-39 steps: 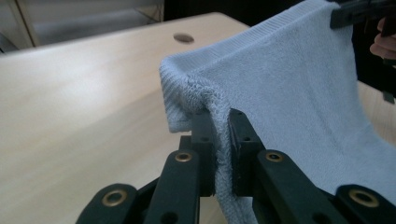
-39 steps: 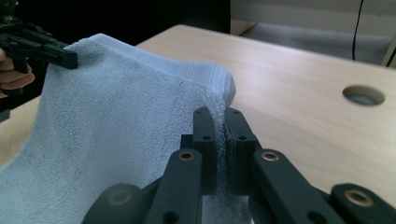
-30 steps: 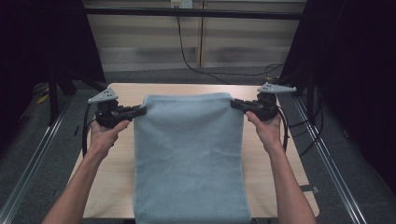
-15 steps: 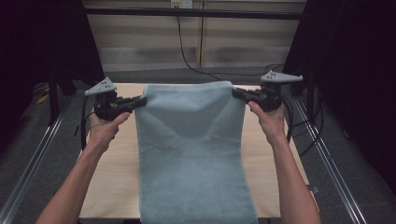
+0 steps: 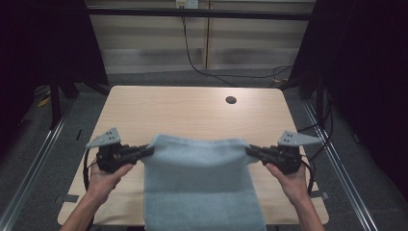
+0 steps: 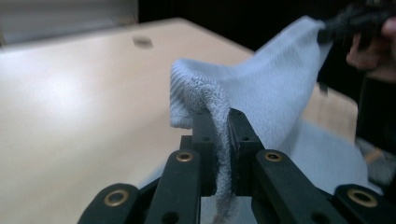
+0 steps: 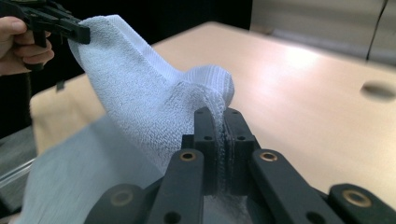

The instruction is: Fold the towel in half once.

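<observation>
I'm working in what looks like a lab or test cell, not a home. Bare light-wood table w/ a round cable hole, nothing domestic on it. Black curtains hang on both sides, closing off the bench. Metal rails run along the grey carpeted floor left & right of the table. Behind it a plain panelled wall w/ a socket up top & a black cable trailing down across the floor.
</observation>
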The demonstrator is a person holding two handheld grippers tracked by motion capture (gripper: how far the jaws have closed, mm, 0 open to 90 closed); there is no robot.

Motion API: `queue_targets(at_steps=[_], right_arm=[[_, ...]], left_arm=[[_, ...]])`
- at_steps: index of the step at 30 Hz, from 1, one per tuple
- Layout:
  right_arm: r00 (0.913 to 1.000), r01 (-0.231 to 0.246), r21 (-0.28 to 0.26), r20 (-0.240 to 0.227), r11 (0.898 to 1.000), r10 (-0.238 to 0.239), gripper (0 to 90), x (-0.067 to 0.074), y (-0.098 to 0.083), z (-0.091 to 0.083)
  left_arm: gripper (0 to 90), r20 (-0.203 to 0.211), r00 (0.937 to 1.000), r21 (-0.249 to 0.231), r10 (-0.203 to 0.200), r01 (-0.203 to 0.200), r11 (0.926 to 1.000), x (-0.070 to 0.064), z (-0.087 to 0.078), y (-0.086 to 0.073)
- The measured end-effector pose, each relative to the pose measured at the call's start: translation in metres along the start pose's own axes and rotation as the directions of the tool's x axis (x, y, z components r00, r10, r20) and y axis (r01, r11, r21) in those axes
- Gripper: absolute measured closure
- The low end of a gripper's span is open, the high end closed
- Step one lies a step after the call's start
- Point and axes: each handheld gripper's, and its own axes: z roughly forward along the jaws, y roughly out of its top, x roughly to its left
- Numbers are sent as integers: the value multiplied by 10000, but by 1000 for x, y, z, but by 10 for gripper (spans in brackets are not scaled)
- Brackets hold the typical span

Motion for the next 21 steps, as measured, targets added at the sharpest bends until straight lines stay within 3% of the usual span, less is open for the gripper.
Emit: queue_targets(at_steps=[2,7,8,10,13,16,21], right_arm=[[9999,-153,414,-24,9990,154,864,5,-14,0],[9997,-50,778,-240,9970,69,864,27,-40,-6],[9997,12,952,-232,9955,10,864,32,-44,-6],[9995,82,1558,-328,9878,-31,864,38,-55,-1],[9992,-92,2389,-366,9710,185,864,39,-77,11],[9998,-63,2970,-178,9548,122,864,36,-88,18],[9986,-350,3280,-256,9440,459,866,29,-95,27]], left_arm=[[834,476,9988,577,-106,78,9983,-6,0,-14],[833,760,9968,1289,-254,154,9915,-24,-4,-46],[833,789,9968,1438,-139,24,9896,-28,-3,-52],[833,986,9945,1780,-360,180,9839,-30,2,-65],[833,817,9958,2540,-407,186,9670,-27,12,-82],[833,664,9965,2894,-498,286,9568,-22,19,-92],[829,453,9982,2939,-396,246,9555,-15,27,-92]])
